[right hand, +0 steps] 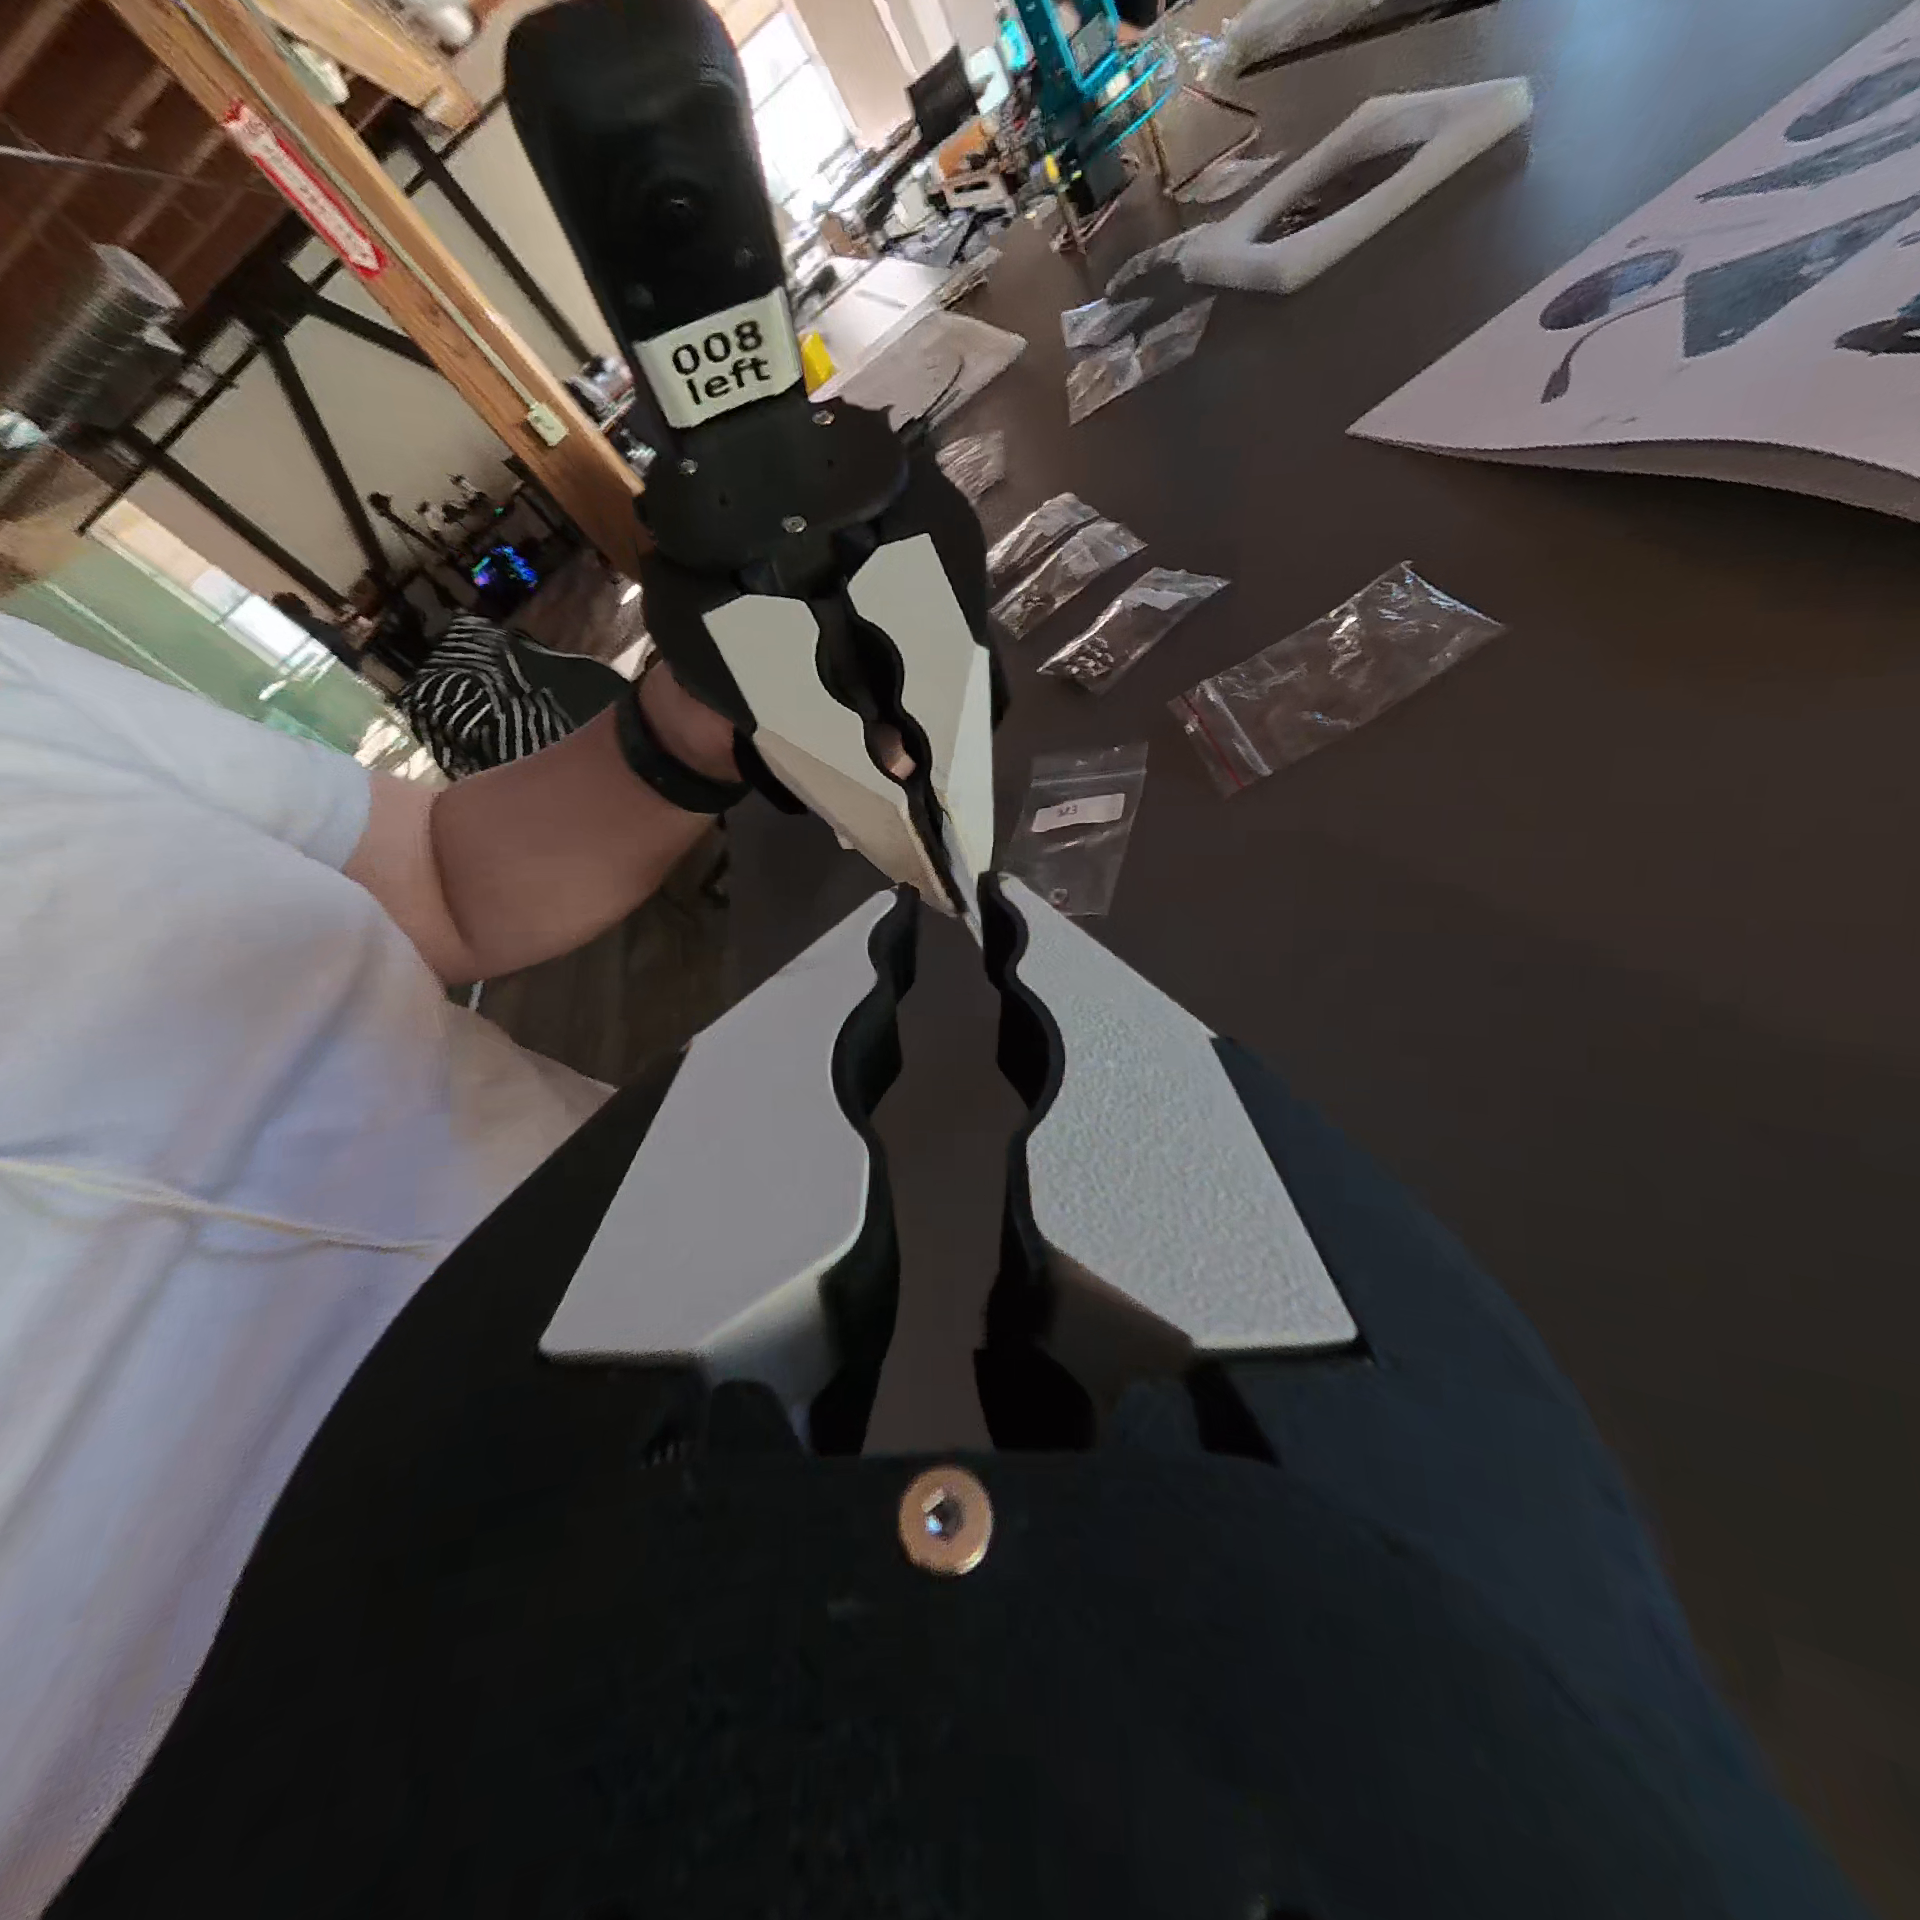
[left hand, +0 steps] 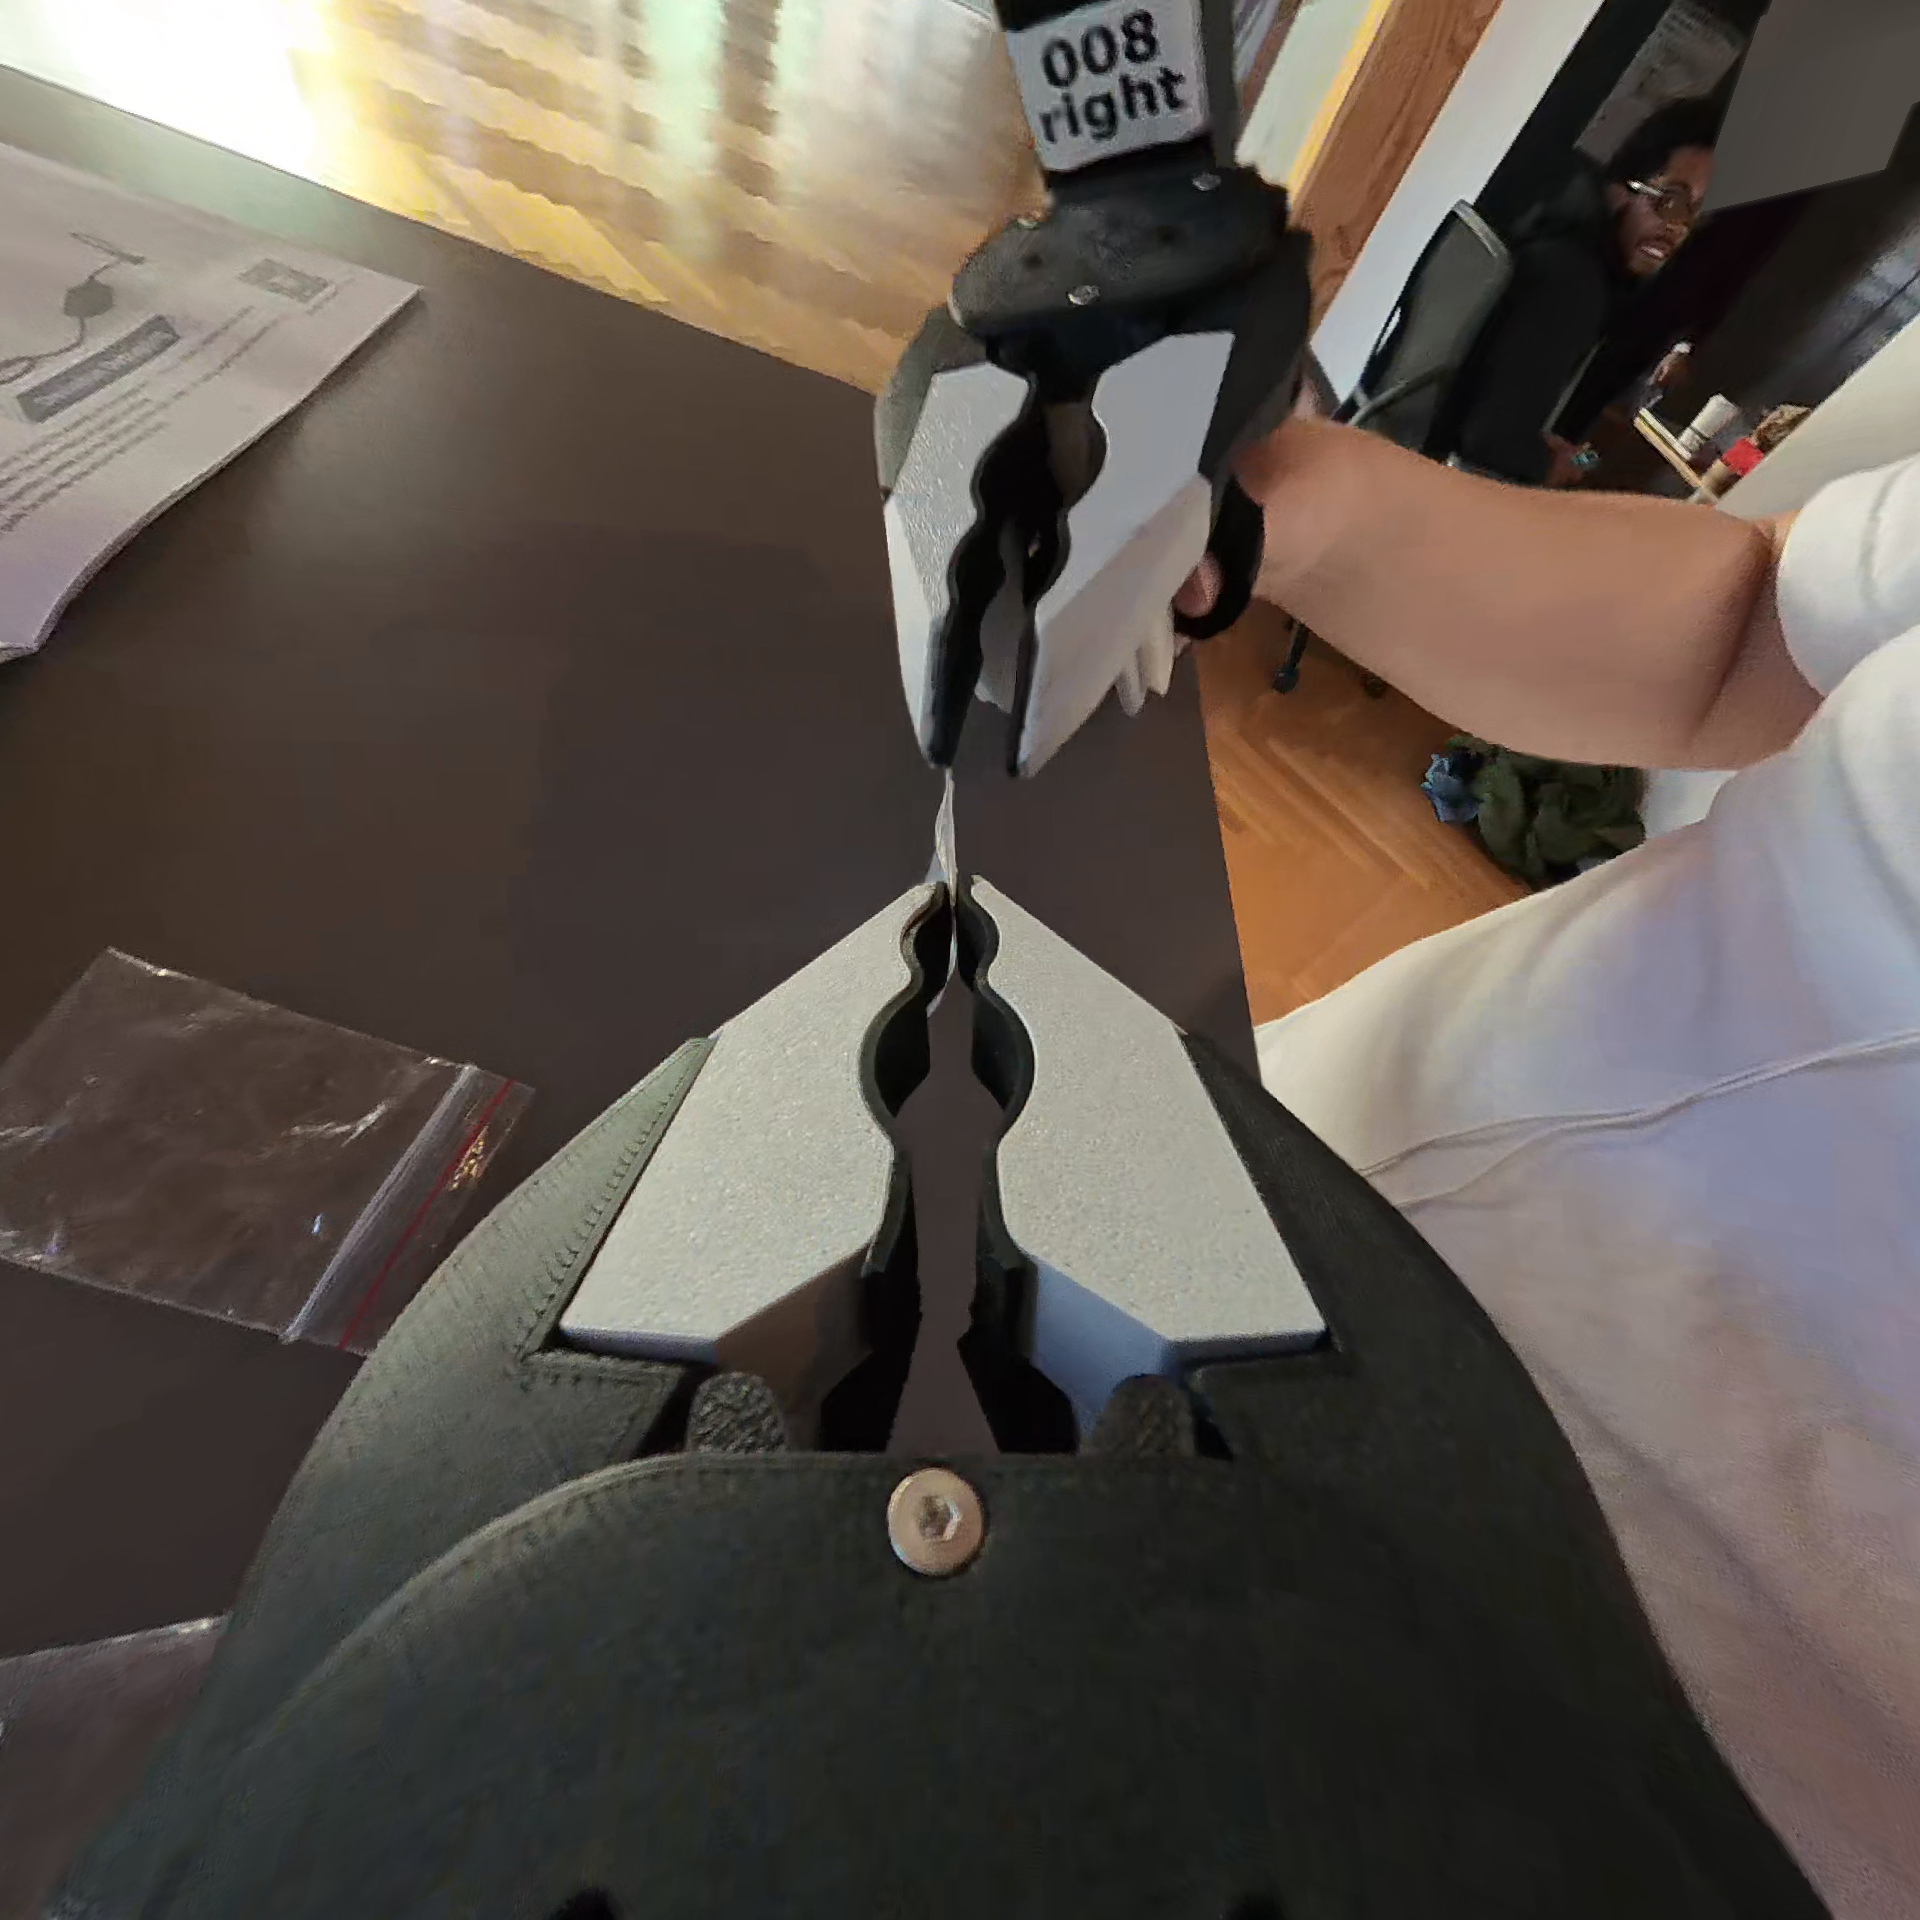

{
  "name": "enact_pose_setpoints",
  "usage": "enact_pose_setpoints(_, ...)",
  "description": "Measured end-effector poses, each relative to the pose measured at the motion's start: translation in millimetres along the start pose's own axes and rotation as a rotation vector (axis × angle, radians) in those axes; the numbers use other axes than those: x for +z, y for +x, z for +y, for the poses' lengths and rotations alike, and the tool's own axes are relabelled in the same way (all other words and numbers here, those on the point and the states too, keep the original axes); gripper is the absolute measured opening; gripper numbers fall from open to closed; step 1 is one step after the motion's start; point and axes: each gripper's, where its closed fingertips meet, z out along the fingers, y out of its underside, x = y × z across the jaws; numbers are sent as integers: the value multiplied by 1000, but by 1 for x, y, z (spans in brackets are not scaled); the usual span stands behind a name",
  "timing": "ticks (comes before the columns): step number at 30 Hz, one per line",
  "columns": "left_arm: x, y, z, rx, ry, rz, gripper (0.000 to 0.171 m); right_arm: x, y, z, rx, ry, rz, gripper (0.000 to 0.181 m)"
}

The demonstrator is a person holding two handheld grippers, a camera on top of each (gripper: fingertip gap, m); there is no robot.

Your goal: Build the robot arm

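My left gripper (left hand: 954, 894) is shut on a thin, pale, clear plastic strip (left hand: 943, 831), seen edge-on, that sticks out beyond its tips above the dark table (left hand: 520, 675). My right gripper (left hand: 982, 761) points back at it from above, its jaws apart; the strip's far end reaches one of its fingertips (left hand: 940, 743). In the right wrist view my right gripper (right hand: 948, 891) is open, and the shut tips of the left gripper (right hand: 951, 868) sit just in front of its gap, with the strip (right hand: 971, 920) close by its right finger. A person's hands hold both grippers.
A printed sheet (left hand: 156, 395) and a clear zip bag with a red line (left hand: 239, 1132) lie left on the table. Several small clear bags (right hand: 1330, 675), a labelled bag (right hand: 1086, 821), a white foam frame (right hand: 1351, 177) and another printed sheet (right hand: 1714, 343) lie farther off. The table's edge and wooden floor (left hand: 1351, 831) are at the right. The tips of both grippers are at nearly the same place.
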Motion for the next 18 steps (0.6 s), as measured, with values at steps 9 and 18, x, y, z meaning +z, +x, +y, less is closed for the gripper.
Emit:
enact_pose_setpoints(9, 7, 11, 3, 73, -41, 35, 0, -2, -5, 2, -105, -295, -96, 11)
enact_pose_setpoints(18, 9, 16, 6, 102, -60, 38, 0, 0, -9, 17, -52, -436, -159, 0)
